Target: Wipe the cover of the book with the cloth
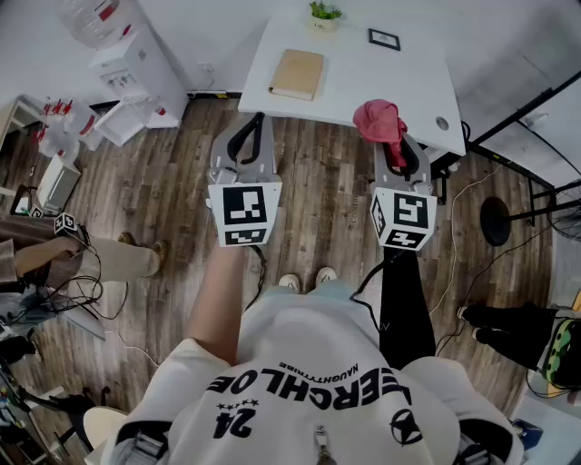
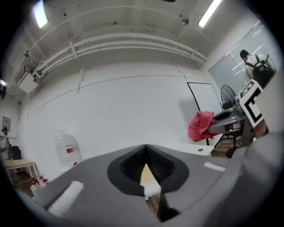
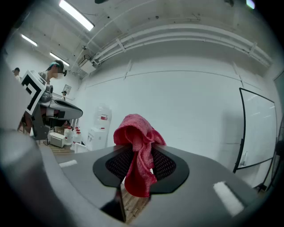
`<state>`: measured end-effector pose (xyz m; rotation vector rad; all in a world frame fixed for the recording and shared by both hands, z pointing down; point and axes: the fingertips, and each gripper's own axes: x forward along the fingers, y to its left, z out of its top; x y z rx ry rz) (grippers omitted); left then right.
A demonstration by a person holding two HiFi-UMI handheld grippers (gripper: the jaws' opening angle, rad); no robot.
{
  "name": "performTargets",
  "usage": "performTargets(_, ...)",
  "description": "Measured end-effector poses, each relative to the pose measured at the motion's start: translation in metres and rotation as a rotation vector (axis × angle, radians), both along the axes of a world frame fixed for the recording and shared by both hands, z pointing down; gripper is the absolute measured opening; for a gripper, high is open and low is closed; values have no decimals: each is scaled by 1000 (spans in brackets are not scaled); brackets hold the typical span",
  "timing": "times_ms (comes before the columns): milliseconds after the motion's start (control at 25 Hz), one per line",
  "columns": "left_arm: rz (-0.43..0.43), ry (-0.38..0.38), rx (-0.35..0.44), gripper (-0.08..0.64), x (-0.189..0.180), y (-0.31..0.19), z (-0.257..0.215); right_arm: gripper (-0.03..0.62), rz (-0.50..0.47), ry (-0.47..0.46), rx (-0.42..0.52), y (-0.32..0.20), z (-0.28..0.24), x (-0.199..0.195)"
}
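Observation:
A tan book (image 1: 297, 74) lies flat on the white table (image 1: 399, 73), towards its left side. My right gripper (image 1: 398, 138) hovers at the table's near right edge, shut on a red cloth (image 1: 380, 121) that bunches above the jaws. In the right gripper view the cloth (image 3: 138, 150) droops out between the closed jaws. My left gripper (image 1: 257, 120) is held over the wooden floor just short of the table, below the book, its jaws meeting at the tips with nothing in them. The left gripper view shows the book (image 2: 146, 175) through the slit behind the tips.
A potted plant (image 1: 324, 15) and a small dark frame (image 1: 384, 38) stand at the table's far edge. A white water dispenser (image 1: 136, 54) stands at the left. A seated person (image 1: 91, 259) is at the left, and a round stand base (image 1: 495, 221) with cables at the right.

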<state>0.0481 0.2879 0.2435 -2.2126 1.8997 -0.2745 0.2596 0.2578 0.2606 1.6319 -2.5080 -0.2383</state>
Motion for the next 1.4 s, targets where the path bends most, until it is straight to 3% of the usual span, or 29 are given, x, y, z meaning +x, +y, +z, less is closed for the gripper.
performTargets(320,36,45,-28,57,-19,18,14,104,23,-48,-11,20,8,-13)
performTargets(600,15,69,-49,57,-39,1,24,104,12,-76,-9,-2,10,-24)
performTargets(920,8,38,-44,58,-46,-46,32,104,-23,-116,-2,-55,23,-40)
performTargets(1120,21,-8,-46,58,-44,-92,33,104,-38,-89,-3,-97,32,-46)
performTargets(1400,30,-6,-54,58,-43,-168,33,104,-66,-81,-18,-174,32,-52)
